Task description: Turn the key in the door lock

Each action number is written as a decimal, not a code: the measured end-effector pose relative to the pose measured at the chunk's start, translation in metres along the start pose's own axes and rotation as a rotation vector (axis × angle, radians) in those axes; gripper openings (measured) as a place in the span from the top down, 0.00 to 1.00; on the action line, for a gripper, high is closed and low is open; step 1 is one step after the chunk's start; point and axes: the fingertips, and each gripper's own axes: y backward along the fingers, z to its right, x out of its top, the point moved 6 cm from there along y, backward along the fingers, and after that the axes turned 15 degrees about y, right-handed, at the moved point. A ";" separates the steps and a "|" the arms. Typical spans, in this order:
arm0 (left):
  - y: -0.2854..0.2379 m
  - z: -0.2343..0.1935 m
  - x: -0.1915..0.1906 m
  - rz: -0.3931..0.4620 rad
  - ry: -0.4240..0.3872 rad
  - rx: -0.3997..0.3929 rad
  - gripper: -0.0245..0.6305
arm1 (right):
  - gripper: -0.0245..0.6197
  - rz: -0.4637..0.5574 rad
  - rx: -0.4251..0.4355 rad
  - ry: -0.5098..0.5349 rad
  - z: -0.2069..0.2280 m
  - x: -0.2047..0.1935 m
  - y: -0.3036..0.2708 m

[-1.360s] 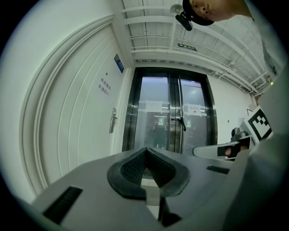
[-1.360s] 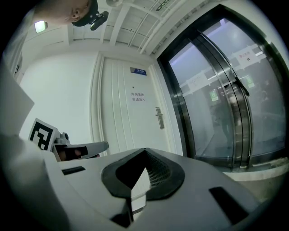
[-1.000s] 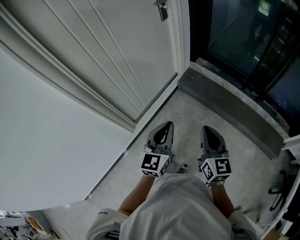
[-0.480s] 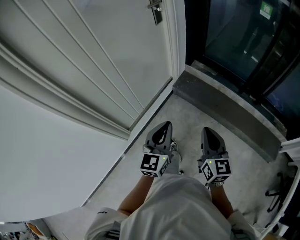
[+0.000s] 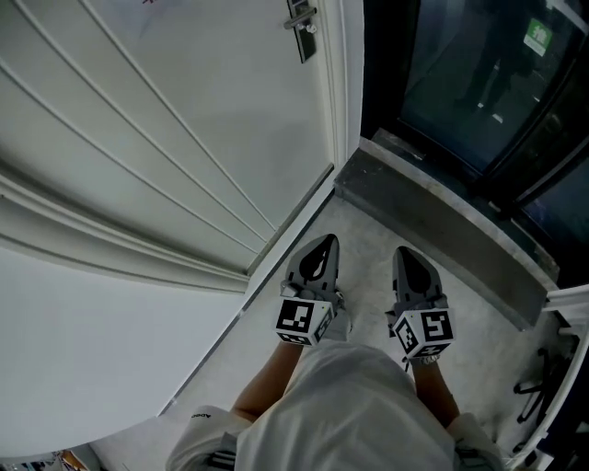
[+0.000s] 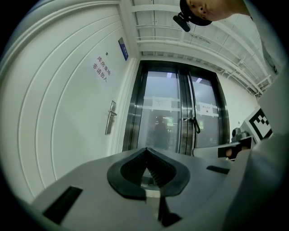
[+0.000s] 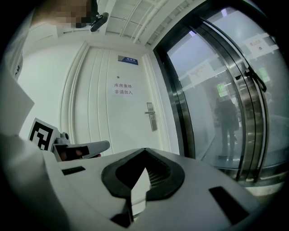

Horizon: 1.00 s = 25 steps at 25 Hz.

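**Item: door lock, with both hand-held grippers**

- Location: in the head view the lock plate sat at the top edge, on the white door, close to the door's latch edge.
- It lay at about 12 o'clock from the left gripper and at about 11 o'clock from the right gripper, well apart from both.
- In the left gripper view the plate stood between 10 and 11 o'clock of the jaw tips. In the right gripper view it stood almost at 12 o'clock. Neither gripper touched it.
- Left gripper: jaws clenched tip to tip, with nothing between them.
- Right gripper: jaws likewise closed and empty.
- Both grippers were held side by side over the pale floor. Their marker cubes faced the camera, just ahead of the person's sleeves.
- Appearance of the lock: a narrow, upright metal plate in dull silver, with a short lever handle projecting near its top. It was too small in every view to tell whether a key was in it.
- Surroundings: the door was panelled and carried a small printed notice and a blue nameplate above it.
- Dark-framed glass doors stood at 1 o'clock of the grippers, behind a grey stone sill.
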 end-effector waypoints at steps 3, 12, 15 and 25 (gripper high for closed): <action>-0.025 -0.011 0.008 0.003 -0.001 -0.012 0.95 | 0.96 -0.004 -0.001 -0.003 0.007 0.005 -0.024; -0.095 -0.039 0.034 0.012 -0.021 -0.069 0.95 | 0.96 0.017 -0.038 0.019 0.036 0.021 -0.089; -0.110 -0.047 0.038 0.011 -0.027 -0.075 0.95 | 0.96 0.028 -0.046 0.014 0.041 0.024 -0.103; -0.140 -0.067 0.048 0.013 -0.044 -0.039 0.95 | 0.96 0.041 -0.021 0.008 0.058 0.027 -0.145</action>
